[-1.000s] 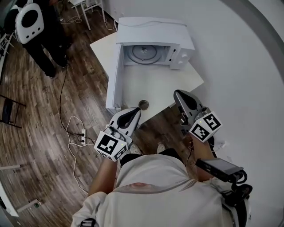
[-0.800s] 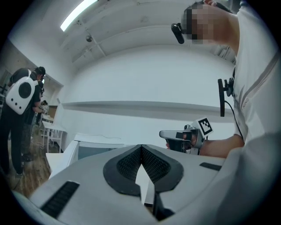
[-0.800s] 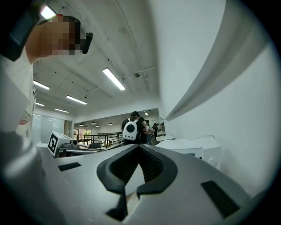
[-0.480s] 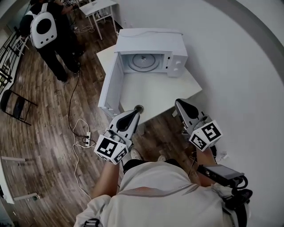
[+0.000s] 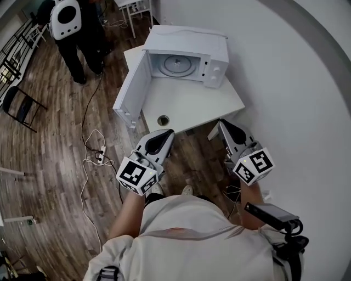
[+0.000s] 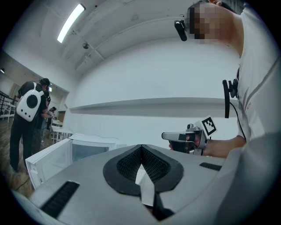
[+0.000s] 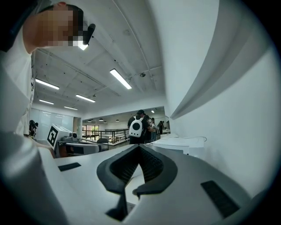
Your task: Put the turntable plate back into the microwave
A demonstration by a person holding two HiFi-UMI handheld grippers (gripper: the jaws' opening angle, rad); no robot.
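The white microwave stands on a white table with its door swung open to the left. The round turntable plate lies flat inside the cavity. My left gripper is shut and holds nothing; it hangs just off the table's front edge, near a small round part. My right gripper is shut and empty, off the table's front right edge. In the left gripper view the jaws meet, with the microwave ahead on the left. The right gripper view shows its jaws closed.
A curved white wall runs along the right. A person with a white backpack stands on the wooden floor at the top left. Cables and a power strip lie left of the table. A folding chair stands at the far left.
The head view has swung, so table and microwave sit further left and turned. Both grippers moved sideways along the table's front edge, staying shut. The person with the backpack shifted in the background.
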